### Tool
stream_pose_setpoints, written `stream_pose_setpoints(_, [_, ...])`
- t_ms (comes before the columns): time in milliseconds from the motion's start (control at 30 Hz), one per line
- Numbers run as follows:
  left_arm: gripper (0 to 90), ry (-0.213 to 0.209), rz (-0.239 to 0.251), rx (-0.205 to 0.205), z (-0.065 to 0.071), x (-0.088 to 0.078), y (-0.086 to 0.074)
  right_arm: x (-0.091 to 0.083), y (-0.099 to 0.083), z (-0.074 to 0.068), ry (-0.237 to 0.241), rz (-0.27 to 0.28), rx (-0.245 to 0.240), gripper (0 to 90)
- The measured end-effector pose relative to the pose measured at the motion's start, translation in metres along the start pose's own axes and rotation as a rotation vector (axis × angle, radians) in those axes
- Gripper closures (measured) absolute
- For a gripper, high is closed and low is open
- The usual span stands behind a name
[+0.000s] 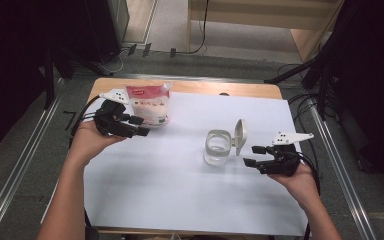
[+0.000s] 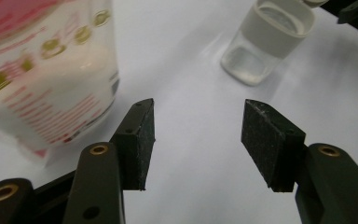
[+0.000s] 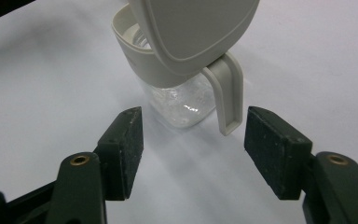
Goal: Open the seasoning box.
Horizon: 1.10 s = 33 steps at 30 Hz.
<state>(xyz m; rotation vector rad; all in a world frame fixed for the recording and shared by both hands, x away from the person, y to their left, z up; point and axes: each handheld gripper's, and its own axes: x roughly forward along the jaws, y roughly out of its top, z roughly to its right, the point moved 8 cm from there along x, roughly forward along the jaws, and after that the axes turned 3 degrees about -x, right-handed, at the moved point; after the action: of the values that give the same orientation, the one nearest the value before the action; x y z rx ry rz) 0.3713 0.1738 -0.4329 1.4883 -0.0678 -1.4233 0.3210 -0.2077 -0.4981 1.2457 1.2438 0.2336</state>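
Right hand-held gripper (image 3: 193,140) jaws apart, nothing between them; clear jar (image 3: 182,100) just ahead, flip lid (image 3: 196,28) up, tab hanging toward the jaws. Left hand-held gripper (image 2: 196,135) also open and empty; red-and-white pouch (image 2: 37,70) just beside its left jaw on the white tabletop (image 1: 180,190).

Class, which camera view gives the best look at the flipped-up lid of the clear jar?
The right gripper view: the lid stands close and large, hinged open above the clear jar, its clasp hanging down. The high view shows the lid small, standing upright beside the jar's mouth. The left gripper view catches a sliver of it at the top edge.
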Motion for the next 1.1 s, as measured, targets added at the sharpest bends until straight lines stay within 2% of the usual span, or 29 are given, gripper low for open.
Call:
stream_pose_setpoints(167, [43.5, 0.006, 0.023, -0.018, -0.009, -0.009, -0.002, 0.001, 0.0, 0.0, 0.0, 0.0, 0.005, 35.6])
stream_pose_setpoints(200, [42.9, 0.007, 0.045, -0.041, -0.016, -0.012, -0.001, 0.0, 0.0, 0.001, 0.002, 0.002, 0.006, 35.7])
stream_pose_setpoints(333, [43.0, 0.021, 0.045, -0.068, -0.026, -0.016, -0.001, 0.0, -0.001, 0.002, 0.001, -0.002, 0.019, 35.8])
stream_pose_setpoints(367, [43.1, 0.043, 0.04, -0.062, -0.032, -0.02, -0.001, 0.001, -0.001, 0.002, -0.003, -0.006, 0.024, 35.8])
stream_pose_setpoints(533, [43.0, 0.038, 0.057, -0.085, -0.044, -0.026, 0.001, 0.001, -0.003, 0.001, -0.002, -0.01, 0.016, 35.8])
stream_pose_setpoints(600, [42.8, 0.053, 0.037, -0.096, -0.053, -0.024, 0.001, 0.0, -0.005, 0.001, -0.01, -0.016, 0.025, 35.9])
stream_pose_setpoints(767, [40.1, 0.072, 0.017, -0.097, -0.062, -0.022, 0.004, -0.003, -0.007, 0.001, -0.022, -0.014, 0.031, 35.9])
stream_pose_setpoints(867, [39.6, 0.07, 0.034, -0.107, -0.069, -0.021, 0.011, -0.005, -0.011, 0.002, -0.032, -0.018, 0.042, 36.1])
stream_pose_setpoints(967, [39.4, 0.075, 0.032, -0.116, -0.073, -0.022, 0.012, -0.006, -0.013, 0.002, -0.036, -0.021, 0.047, 36.2])
stream_pose_setpoints(1000, [39.3, 0.062, 0.043, -0.122, -0.075, -0.023, 0.014, -0.007, -0.013, 0.001, -0.039, -0.018, 0.049, 36.2])
stream_pose_setpoints(1033, [39.0, 0.06, 0.062, -0.113, -0.077, -0.024, 0.017, -0.008, -0.015, 0.001, -0.04, -0.023, 0.047, 36.3])
stream_pose_setpoints(1100, [38.6, 0.057, 0.066, -0.107, -0.078, -0.025, 0.022, -0.008, -0.017, 0.0, -0.04, -0.03, 0.05, 36.2])
